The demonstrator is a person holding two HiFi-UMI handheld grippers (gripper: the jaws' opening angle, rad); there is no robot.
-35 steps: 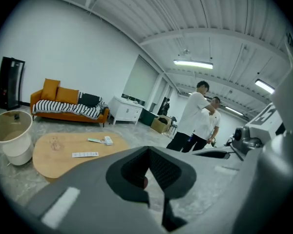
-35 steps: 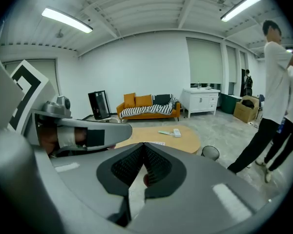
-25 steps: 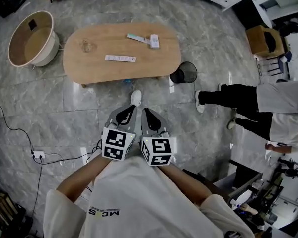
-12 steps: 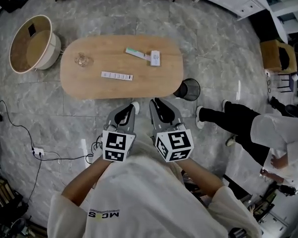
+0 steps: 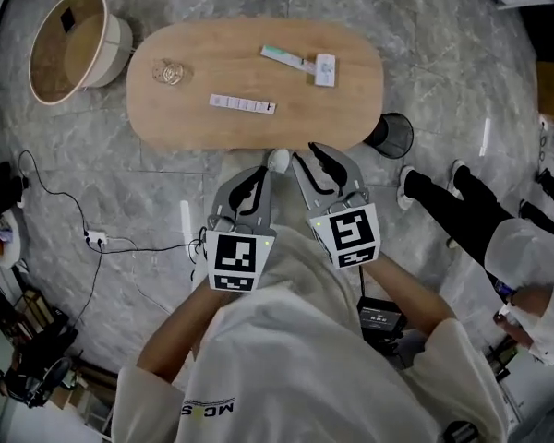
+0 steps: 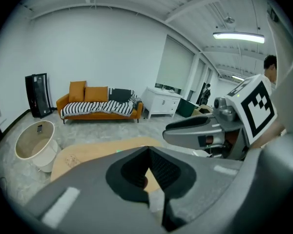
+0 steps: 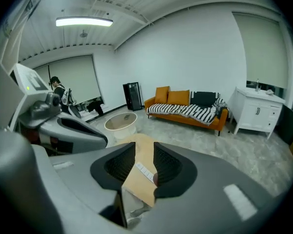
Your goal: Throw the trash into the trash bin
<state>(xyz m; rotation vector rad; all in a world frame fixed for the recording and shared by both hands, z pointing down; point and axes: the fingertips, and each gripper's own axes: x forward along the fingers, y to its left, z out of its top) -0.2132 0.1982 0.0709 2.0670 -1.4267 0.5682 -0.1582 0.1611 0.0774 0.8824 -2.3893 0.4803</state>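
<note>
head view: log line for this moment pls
left gripper: shut, empty | right gripper: fingers just been opening, nothing between | strip: on table | bin: on floor by table

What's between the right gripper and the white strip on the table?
Only bare table wood up to the white strip, as the head view shows. The right gripper, jaws just opening and holding nothing, is at the table's near edge.

A floor [image 5: 157, 201] of grey marbled tiles is seen, with an oval wooden tabletop [image 5: 231, 67] standing on it. An orange sofa [image 6: 98, 106] under a striped throw is set against a plain white wall [image 6: 88, 43], with a white cabinet [image 6: 162, 101] near it. Light is given by a ceiling strip lamp [image 6: 238, 36].
</note>
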